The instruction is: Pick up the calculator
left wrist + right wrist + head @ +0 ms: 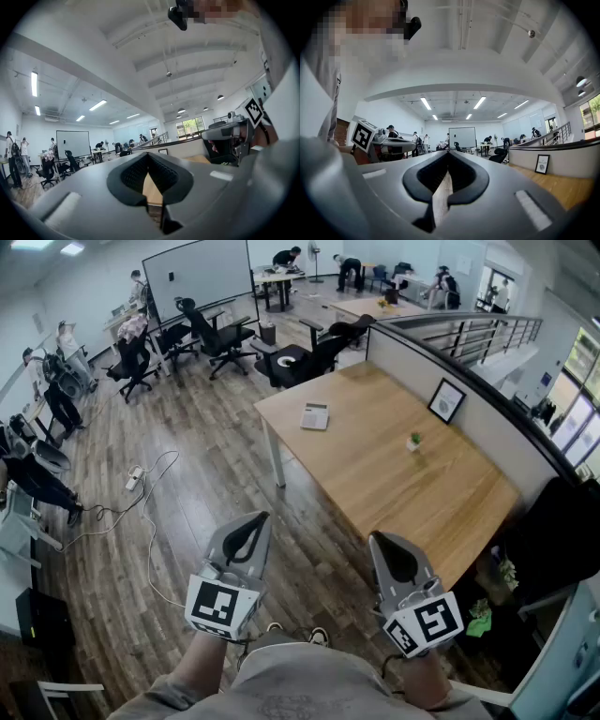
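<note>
calculator (315, 416): it is lying flat near the far left corner of the table (375, 474), well apart from both claws, with nothing touching it.
left claw (258, 517): you are holding it level in front of you. Its jaws are meeting at the tips and gripping nothing.
right claw (382, 537): you are holding it level beside the left one, jaws pressed together and empty.
floor (216, 474): bare boards are lying between you and the table's near left edge.
step in hand: by the look of it, you are only beginning the approach, and nothing is lifted yet.
doing it well: walk up the table's left side until the calculator is sitting just ahead of one claw. Spread that claw's jaws before you are reaching. Because the thing is thin and flat, come in low across its narrower width and close on its two side edges.
plant (413, 441) and frame (447, 400): both are standing well to the right, outside your likely path.
</note>
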Motion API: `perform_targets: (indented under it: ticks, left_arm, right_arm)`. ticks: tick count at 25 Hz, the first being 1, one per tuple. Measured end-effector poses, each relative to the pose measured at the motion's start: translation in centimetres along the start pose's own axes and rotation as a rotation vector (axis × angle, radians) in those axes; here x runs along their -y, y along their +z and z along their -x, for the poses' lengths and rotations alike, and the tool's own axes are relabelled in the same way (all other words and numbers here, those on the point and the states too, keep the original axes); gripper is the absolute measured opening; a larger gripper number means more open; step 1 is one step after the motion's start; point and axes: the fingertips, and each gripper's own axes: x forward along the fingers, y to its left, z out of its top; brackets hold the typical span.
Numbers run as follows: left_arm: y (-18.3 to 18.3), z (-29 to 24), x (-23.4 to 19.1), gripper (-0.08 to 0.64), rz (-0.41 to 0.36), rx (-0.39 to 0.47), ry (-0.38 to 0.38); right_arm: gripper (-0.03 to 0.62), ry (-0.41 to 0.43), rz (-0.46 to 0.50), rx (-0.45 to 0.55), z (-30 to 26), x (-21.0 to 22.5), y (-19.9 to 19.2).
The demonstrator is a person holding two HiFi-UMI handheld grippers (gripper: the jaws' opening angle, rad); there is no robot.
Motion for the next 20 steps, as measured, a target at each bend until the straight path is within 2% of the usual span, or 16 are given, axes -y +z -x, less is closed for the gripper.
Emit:
perform_targets:
  ticks: [9, 14, 20]
  left_arm:
    - [0.5, -1.3, 0.5, 0.002, -0.017, -0.012, -0.001]
    - [0.6, -1.5, 0.8, 0.002, -0.021, -0.018, 0.006]
    - [-0.1, -2.1, 0.8, 0.002, -0.023, -0.046, 0.02]
  right_arm:
    - [0.011, 0.006, -0.019, 0.008, 0.0, 1.6, 0.2]
    - [0.012, 0.034, 0.018, -0.002, -0.1, 1.3, 0.0]
    - [0.012, 0.038, 0.005, -0.004, -0.3, 2.3, -0.4]
